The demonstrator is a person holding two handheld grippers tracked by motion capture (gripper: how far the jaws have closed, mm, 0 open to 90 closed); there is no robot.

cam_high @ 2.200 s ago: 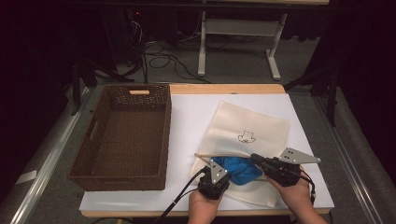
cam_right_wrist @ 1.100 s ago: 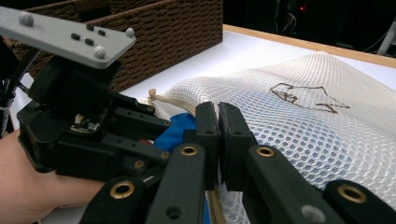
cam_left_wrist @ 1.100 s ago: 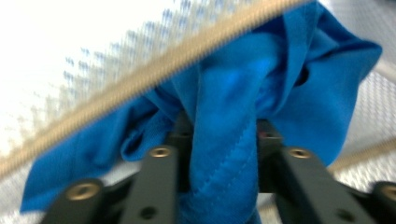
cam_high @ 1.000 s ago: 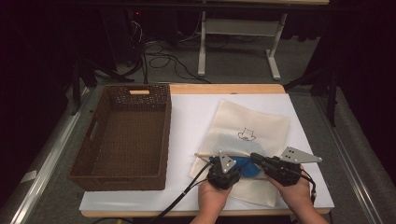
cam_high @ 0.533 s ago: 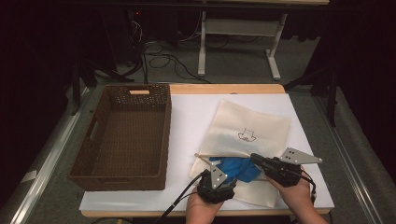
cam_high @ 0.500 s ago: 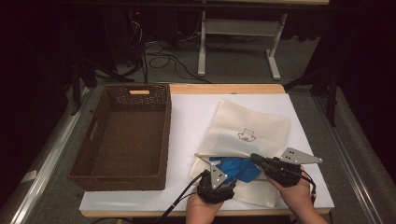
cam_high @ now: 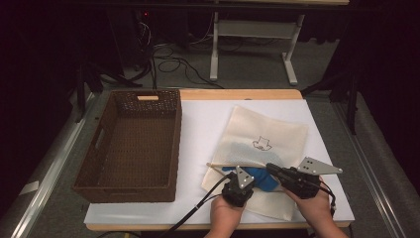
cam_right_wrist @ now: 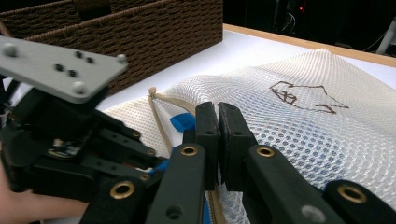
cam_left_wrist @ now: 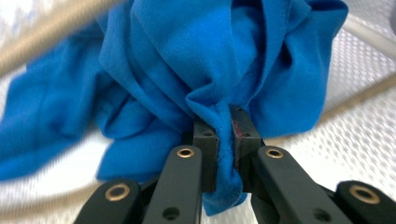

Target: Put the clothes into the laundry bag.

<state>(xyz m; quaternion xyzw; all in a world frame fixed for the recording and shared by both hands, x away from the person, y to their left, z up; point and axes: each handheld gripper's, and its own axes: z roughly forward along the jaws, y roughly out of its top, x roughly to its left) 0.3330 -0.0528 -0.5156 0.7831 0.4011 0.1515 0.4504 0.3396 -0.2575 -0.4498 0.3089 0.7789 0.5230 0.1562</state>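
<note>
The left gripper (cam_left_wrist: 223,140), its jaws just closed, pinches the blue cloth (cam_left_wrist: 196,60); the right gripper (cam_right_wrist: 218,135) pinches the mesh bag (cam_right_wrist: 299,126), near edge.

Brown wicker basket (cam_high: 131,141) on left of white table (cam_high: 198,124); cables (cam_high: 173,62) on floor beyond.

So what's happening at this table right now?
A person works with two handheld grippers on a white mesh bag lying beside a brown wicker basket. The left gripper, whose jaws have just been closing, is pinched on a fold of a blue cloth at the bag's open end. The right gripper is clamped on the bag's edge by its zipper, holding it.
</note>
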